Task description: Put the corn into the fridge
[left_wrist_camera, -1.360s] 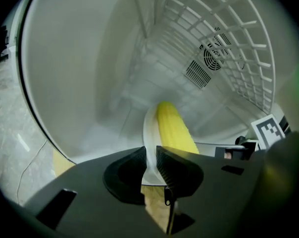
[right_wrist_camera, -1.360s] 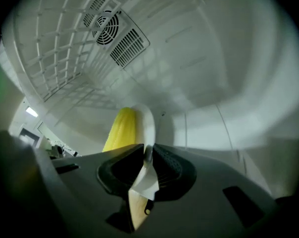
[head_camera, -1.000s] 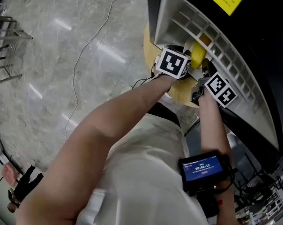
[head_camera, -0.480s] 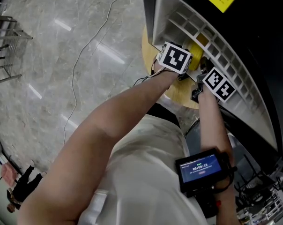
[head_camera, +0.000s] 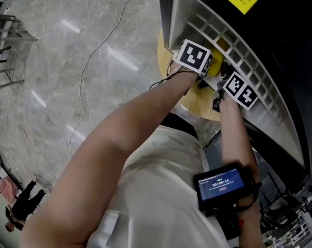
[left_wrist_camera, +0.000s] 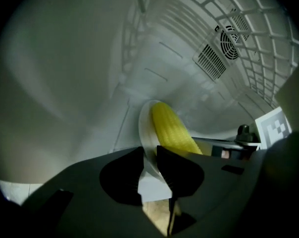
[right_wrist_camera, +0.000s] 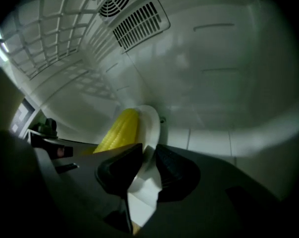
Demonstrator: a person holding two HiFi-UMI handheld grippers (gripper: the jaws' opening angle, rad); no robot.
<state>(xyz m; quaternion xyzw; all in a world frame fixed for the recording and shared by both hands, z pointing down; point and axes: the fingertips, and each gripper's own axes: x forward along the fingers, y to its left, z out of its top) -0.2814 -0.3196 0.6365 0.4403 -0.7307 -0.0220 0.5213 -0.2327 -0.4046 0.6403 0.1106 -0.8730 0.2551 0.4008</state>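
A yellow corn cob [left_wrist_camera: 172, 130] lies on a white plate [left_wrist_camera: 145, 133] inside the white fridge [head_camera: 184, 14]. My left gripper [left_wrist_camera: 149, 155] is shut on the plate's rim at one side. At the opposite side my right gripper [right_wrist_camera: 148, 152] is shut on the plate's rim [right_wrist_camera: 150, 123], with the corn [right_wrist_camera: 119, 130] just beyond it. In the head view both marker cubes, left [head_camera: 193, 57] and right [head_camera: 239, 91], sit at the fridge mouth, and only a sliver of corn [head_camera: 217, 67] shows between them.
A wire shelf [head_camera: 244, 56] runs above the plate. The fridge's back wall has a fan [left_wrist_camera: 229, 31] and a vent grille [right_wrist_camera: 139, 26]. A round wooden table [head_camera: 197, 101] stands below the opening. A cable [head_camera: 94, 56] crosses the marble floor and a metal rack [head_camera: 6, 50] stands at left.
Both grippers have carried the plate with the corn deeper into the fridge. In the head view less of the corn shows than a second ago.
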